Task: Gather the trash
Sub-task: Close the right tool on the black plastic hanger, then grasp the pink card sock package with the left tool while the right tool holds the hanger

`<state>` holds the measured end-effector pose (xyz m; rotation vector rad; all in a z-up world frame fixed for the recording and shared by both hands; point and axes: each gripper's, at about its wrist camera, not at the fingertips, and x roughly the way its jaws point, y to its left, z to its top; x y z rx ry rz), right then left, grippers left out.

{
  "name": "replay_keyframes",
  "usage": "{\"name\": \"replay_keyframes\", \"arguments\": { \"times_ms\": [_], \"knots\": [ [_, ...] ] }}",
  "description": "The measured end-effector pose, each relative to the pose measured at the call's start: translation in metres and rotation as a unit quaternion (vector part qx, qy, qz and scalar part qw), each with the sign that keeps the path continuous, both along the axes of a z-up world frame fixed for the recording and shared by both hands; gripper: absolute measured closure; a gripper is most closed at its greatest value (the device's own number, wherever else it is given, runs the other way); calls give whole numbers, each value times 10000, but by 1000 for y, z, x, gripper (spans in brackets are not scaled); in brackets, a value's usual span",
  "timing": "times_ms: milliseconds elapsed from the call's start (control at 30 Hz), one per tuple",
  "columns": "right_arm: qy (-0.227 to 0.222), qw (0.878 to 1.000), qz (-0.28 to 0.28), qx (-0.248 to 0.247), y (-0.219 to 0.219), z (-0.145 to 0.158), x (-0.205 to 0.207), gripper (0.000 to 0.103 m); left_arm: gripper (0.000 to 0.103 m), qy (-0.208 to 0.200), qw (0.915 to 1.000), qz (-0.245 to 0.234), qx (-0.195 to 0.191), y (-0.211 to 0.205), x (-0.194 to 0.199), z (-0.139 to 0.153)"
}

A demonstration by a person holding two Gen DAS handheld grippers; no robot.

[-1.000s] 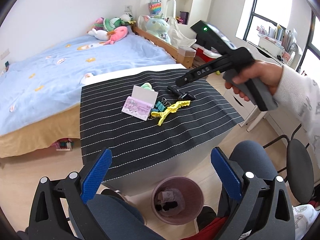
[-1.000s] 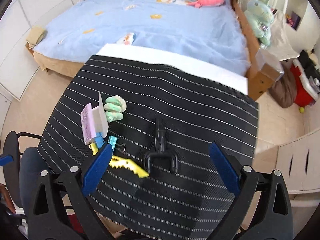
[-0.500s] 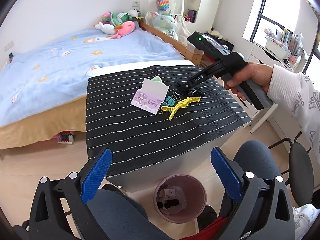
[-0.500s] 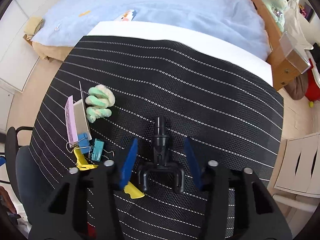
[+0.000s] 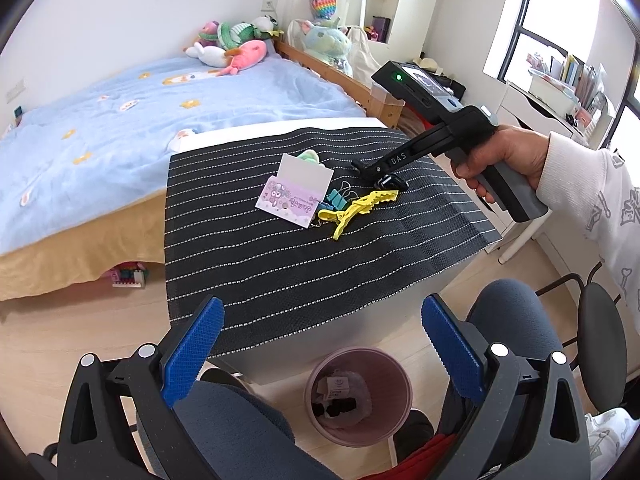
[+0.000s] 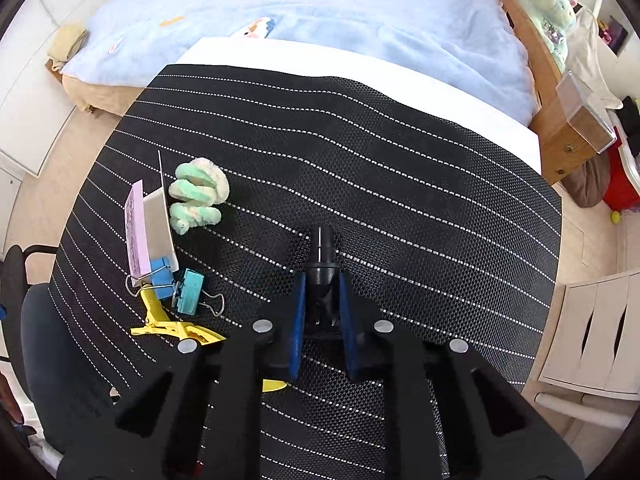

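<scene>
Our right gripper (image 6: 323,300) at lower centre, pads clamped on the black plastic part (image 6: 321,258), our left gripper (image 5: 320,354) wide apart, holding nothing, above the pink bin (image 5: 394,372)

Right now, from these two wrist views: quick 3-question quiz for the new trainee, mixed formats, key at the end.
1. True or false: the right gripper has its fingers closed around the black plastic part on the striped mat.
2. Multiple choice: where is the pink trash bin? A) on the bed B) on the floor below the table edge C) on the mat
3. Fill in: the left gripper is ____ and holds nothing.

Key: 1 true; 2 B; 3 open
</scene>
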<state>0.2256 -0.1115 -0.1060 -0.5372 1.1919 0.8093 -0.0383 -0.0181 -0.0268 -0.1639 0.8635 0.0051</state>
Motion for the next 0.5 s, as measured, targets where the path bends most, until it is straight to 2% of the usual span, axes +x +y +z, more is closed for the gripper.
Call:
{"name": "replay_keyframes", "arguments": {
  "times_ms": [233,500],
  "knots": [
    [7,9995,-221,241,-14,9,1,87,8,-38,10000,10,45,1,4,3],
    [-73,9970,-444,628,-33,33,0,87,8,-138,9997,-75,184,1,18,10]
  ]
}}
